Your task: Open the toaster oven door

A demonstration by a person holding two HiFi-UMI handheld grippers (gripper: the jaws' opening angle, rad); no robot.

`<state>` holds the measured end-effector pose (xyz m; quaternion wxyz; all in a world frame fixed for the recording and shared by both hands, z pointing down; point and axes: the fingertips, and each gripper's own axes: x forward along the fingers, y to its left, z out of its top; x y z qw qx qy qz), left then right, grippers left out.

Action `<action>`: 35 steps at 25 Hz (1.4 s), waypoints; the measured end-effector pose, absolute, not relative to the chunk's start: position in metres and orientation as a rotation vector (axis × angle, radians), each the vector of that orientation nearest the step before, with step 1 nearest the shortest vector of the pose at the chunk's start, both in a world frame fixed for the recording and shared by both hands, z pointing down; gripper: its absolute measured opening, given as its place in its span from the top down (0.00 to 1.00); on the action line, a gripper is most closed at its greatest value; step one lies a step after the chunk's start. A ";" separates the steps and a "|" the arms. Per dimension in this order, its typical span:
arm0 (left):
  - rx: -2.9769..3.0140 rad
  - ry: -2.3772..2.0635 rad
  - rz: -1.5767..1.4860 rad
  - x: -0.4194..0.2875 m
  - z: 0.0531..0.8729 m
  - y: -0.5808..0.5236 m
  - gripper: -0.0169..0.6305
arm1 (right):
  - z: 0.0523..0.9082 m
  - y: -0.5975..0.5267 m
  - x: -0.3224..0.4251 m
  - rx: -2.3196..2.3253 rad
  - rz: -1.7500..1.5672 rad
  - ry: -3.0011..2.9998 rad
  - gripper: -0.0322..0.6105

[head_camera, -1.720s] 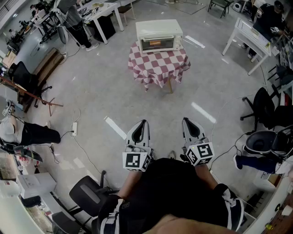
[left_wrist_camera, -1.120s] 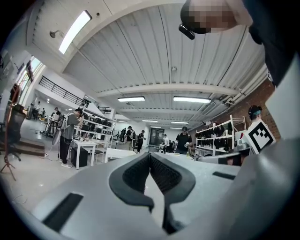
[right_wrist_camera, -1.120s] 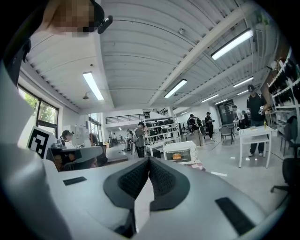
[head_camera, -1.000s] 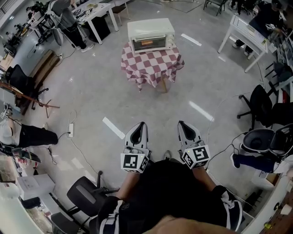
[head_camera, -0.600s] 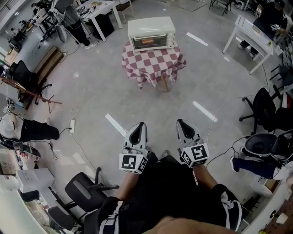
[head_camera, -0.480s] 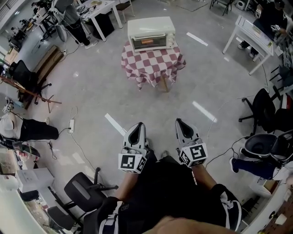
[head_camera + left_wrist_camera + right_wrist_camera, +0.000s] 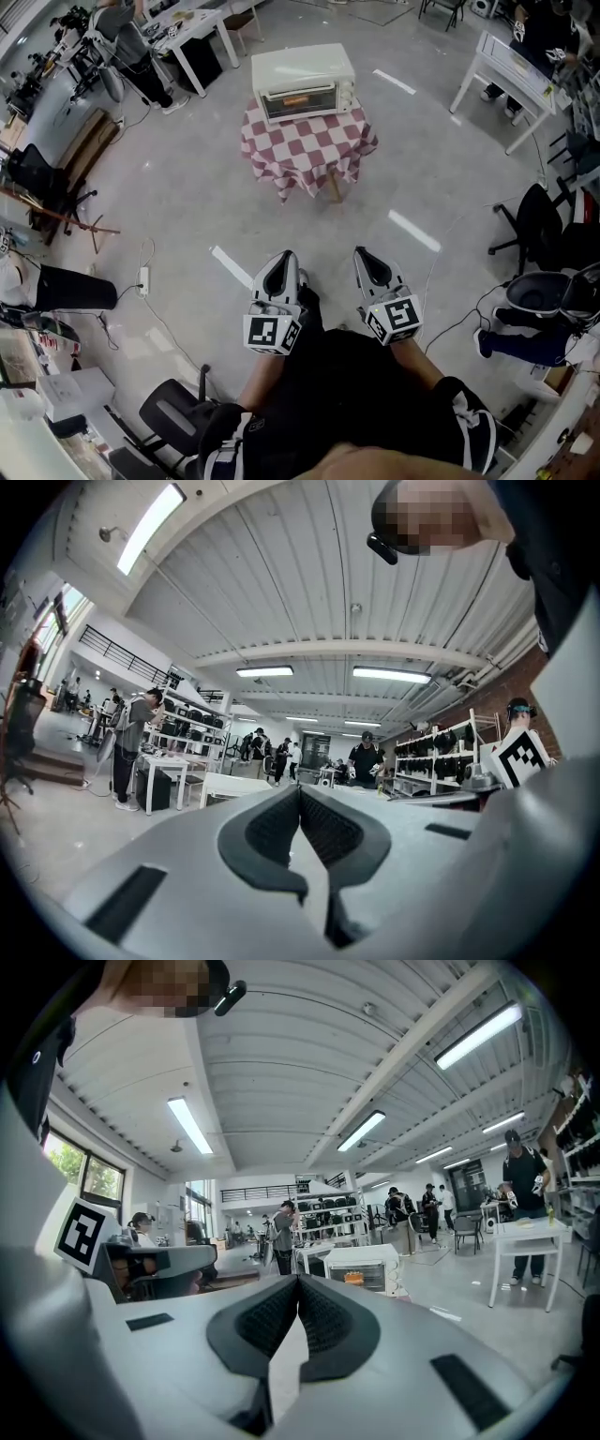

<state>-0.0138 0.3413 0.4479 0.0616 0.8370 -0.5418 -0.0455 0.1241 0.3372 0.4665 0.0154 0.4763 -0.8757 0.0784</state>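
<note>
A cream toaster oven (image 7: 302, 82) stands with its door closed on a small table under a red-and-white checked cloth (image 7: 307, 150), far ahead across the floor. Something orange glows behind its glass. The same toaster oven (image 7: 364, 1268) is small and distant in the right gripper view. My left gripper (image 7: 281, 265) and right gripper (image 7: 367, 262) are held close to the person's body, well short of the table. Both are shut with nothing between the jaws. In the left gripper view the left gripper (image 7: 300, 791) points into the room, away from the oven.
Office chairs (image 7: 532, 217) stand at the right, and another chair (image 7: 178, 405) is near my left. A white desk (image 7: 509, 70) is far right and a white table (image 7: 192, 30) far left. A power strip (image 7: 142, 279) and cables lie on the grey floor. People stand in the background.
The view has shifted and the table with the toaster oven looks slightly nearer and more to the left. Both grippers stay shut and close to the body.
</note>
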 end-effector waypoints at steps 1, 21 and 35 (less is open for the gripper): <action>2.531 -1.633 -0.145 -0.019 0.448 0.327 0.96 | 0.466 0.325 0.119 1.487 0.241 -2.721 0.91; 2.512 -1.529 -0.139 -0.127 0.457 0.082 0.96 | 0.454 0.083 0.024 1.623 0.223 -2.621 0.91; 2.394 -1.571 -0.098 -0.130 0.492 -0.079 0.96 | 0.469 -0.083 0.033 1.558 0.209 -2.637 0.91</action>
